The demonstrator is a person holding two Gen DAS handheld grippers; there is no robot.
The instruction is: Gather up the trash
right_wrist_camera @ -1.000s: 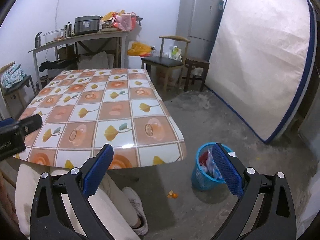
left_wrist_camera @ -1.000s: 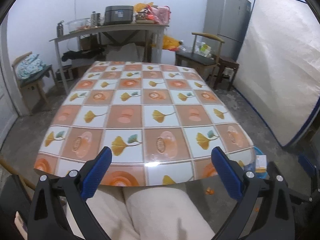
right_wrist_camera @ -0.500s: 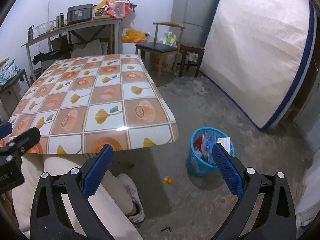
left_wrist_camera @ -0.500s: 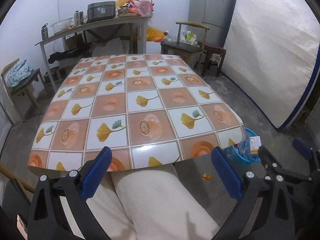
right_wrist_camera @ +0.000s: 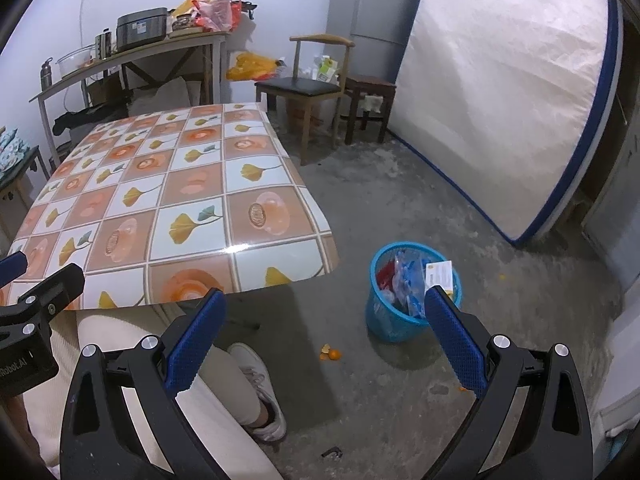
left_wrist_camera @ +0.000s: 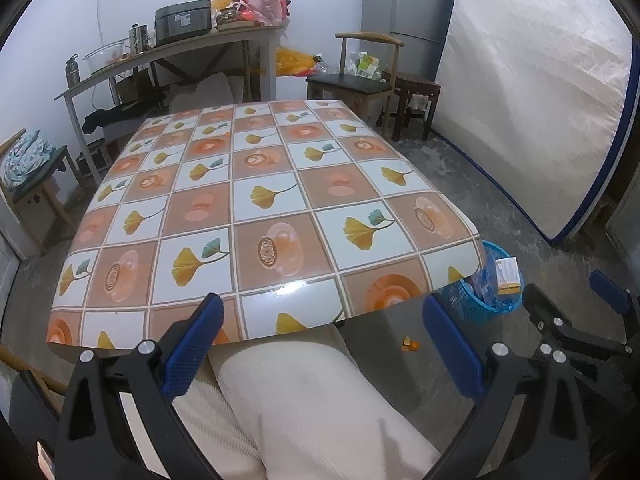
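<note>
Meanwhile, both grippers hung in the air near the front edge of the table [left_wrist_camera: 280, 184], whose patterned cloth of orange flowers and yellow leaves lay bare. The left gripper [left_wrist_camera: 322, 344] had its jaws spread wide with nothing between them, and below it showed the cream trousers [left_wrist_camera: 320, 412] of the seated person. The right gripper [right_wrist_camera: 322, 340] was likewise spread wide and held nothing; it pointed toward the concrete floor [right_wrist_camera: 400, 400] to the right of the table. On that floor stood a blue bin [right_wrist_camera: 394, 320], just beside the table's near right corner, holding crumpled blue and red wrappers and a white and yellow carton [right_wrist_camera: 439, 274] that leaned against its rim. A small scrap of orange peel [right_wrist_camera: 330, 353] lay on the floor between the bin and the person's white shoe [right_wrist_camera: 260, 396], apart from both. Another tiny orange fragment sat on the floor near the right gripper's right finger, too small to tell exactly what it was. Farther back a wooden chair [right_wrist_camera: 316, 84] stood before a grey fridge [right_wrist_camera: 376, 12], and a large mattress [right_wrist_camera: 508, 92] leaned upright against the right wall.
</note>
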